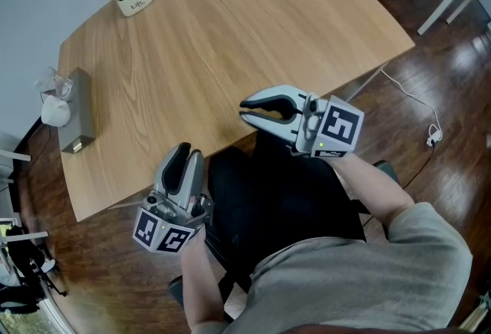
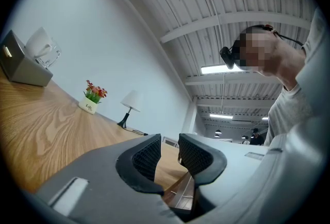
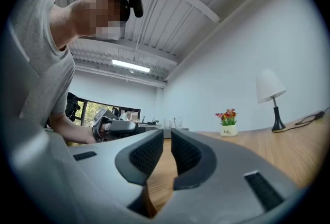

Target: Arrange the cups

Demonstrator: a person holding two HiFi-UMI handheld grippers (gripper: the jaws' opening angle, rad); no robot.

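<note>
At the left edge of the pale, grainy wooden table [image 1: 230, 41], clear glass cups [image 1: 57, 83] sit beside a grey rectangular box [image 1: 77, 114]; which way they point is unclear. At the table's near edge, the grey left gripper [image 1: 186, 152] and right gripper [image 1: 244, 110] keep their ribbed pads together, empty.

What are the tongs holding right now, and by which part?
Nothing is held. The left tongs and the right tongs are both shut, with only bare air between their jaws.
</note>
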